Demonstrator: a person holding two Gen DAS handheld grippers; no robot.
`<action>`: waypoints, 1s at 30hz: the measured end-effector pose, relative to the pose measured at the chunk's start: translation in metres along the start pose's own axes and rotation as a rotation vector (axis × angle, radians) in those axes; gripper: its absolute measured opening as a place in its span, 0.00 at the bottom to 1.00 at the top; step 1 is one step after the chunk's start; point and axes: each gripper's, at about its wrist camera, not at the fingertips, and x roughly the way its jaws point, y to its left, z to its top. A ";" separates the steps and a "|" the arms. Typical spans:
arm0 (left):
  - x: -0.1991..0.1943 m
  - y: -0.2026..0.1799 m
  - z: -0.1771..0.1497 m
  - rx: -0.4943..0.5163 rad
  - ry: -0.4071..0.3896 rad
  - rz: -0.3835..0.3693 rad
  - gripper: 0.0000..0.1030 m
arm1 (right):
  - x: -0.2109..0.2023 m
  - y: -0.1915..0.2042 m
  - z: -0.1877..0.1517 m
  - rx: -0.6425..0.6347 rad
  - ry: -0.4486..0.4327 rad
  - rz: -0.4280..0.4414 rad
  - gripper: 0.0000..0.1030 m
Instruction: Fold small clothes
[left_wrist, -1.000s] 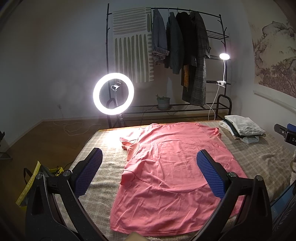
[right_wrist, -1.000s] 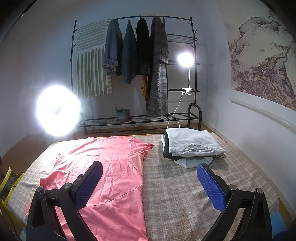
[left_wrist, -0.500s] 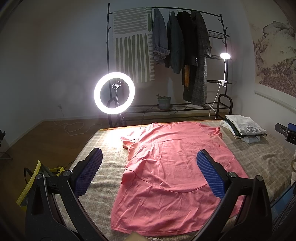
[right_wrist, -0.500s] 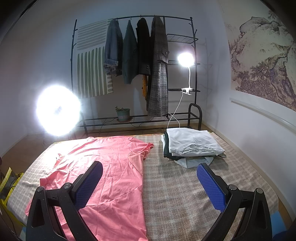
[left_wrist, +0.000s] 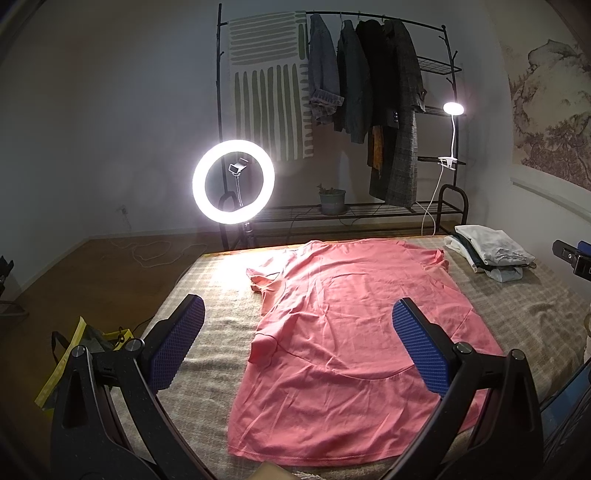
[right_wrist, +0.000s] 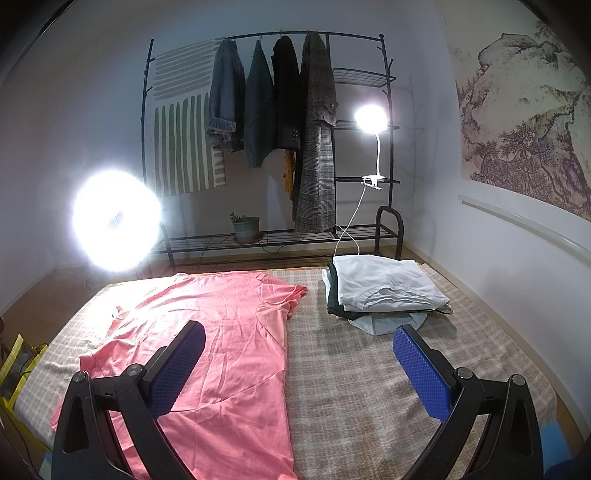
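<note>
Both the left gripper (left_wrist: 295, 343) and right gripper (right_wrist: 297, 363) hover spread wide, empty, above the pink shirt's (left_wrist: 343, 332) near hem. Folding looks unstarted: next, pinch a shirt edge. Beyond the shirt's far right corner sits the folded pile (right_wrist: 384, 291).
</note>
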 end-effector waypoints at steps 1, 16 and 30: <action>0.000 0.003 -0.001 -0.001 0.000 0.002 1.00 | 0.000 0.000 0.000 0.000 0.000 0.000 1.00; -0.004 0.005 -0.008 0.008 0.022 0.045 1.00 | 0.006 0.019 0.000 -0.031 0.004 -0.003 1.00; 0.015 0.026 -0.040 0.008 0.142 0.068 1.00 | 0.022 0.044 0.000 -0.036 0.037 0.035 1.00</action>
